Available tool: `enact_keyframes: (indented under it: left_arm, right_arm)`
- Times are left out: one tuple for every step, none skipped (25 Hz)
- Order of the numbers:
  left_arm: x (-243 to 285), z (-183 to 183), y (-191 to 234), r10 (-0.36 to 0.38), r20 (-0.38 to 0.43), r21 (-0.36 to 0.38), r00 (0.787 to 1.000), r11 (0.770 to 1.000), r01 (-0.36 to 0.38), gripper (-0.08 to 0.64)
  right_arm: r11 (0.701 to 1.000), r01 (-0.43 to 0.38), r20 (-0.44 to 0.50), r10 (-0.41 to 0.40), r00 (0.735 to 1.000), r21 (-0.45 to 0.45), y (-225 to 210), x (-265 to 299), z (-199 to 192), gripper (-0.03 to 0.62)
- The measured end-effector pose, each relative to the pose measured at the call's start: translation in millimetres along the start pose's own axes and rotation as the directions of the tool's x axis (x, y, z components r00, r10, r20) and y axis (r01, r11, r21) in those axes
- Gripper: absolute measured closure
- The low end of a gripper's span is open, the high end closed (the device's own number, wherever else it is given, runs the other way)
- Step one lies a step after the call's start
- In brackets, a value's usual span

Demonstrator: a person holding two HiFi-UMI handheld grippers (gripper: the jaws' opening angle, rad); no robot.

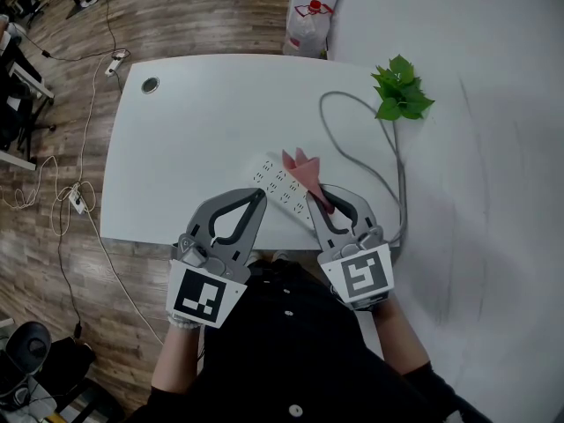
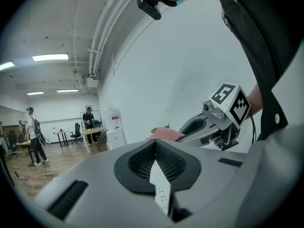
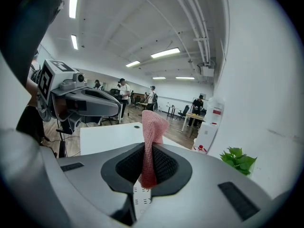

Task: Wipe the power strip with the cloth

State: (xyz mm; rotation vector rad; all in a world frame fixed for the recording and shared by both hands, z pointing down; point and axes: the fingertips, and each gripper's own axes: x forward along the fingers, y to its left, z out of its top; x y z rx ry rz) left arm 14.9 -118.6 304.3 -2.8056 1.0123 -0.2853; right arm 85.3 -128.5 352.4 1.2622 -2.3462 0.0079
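Head view shows the power strip [image 1: 277, 183] on the white tabletop [image 1: 194, 139], its long axis running diagonally from far-left to near-right. The right gripper [image 1: 324, 203], fingers clamped on the pink cloth [image 1: 302, 167], sits over the strip's near-right end. The left gripper [image 1: 261, 194], fingers pressed together and empty, hovers just beside it. The wipe likely runs far-left.

text: none legible | signs: square coded markers [image 1: 199, 294] on left tool [image 1: 258, 195], right tool [image 1: 323, 203] cubes
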Motion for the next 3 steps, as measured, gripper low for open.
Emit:
enact_keyframes:
  left_arm:
    - [0.1, -0.3, -0.2, 0.001, 0.001, -0.001, 1.000, 1.000, -0.001, 0.546]
    - [0.2, -0.6, -0.3, 0.002, 0.002, -0.001, 1.000, 1.000, -0.002, 0.546]
    - [0.3, -0.9, -0.5, 0.002, 0.002, -0.002, 1.000, 1.000, -0.002, 0.546]
  right_arm:
    - [1.000, 0.000, 0.000, 0.000, 1.000, -0.001, -0.1, 0.0, -0.4, 0.538]
    - [1.000, 0.000, 0.000, 0.000, 1.000, -0.002, -0.2, 0.1, -0.8, 0.538]
    - [1.000, 0.000, 0.000, 0.000, 1.000, -0.002, -0.4, 0.1, -1.3, 0.538]
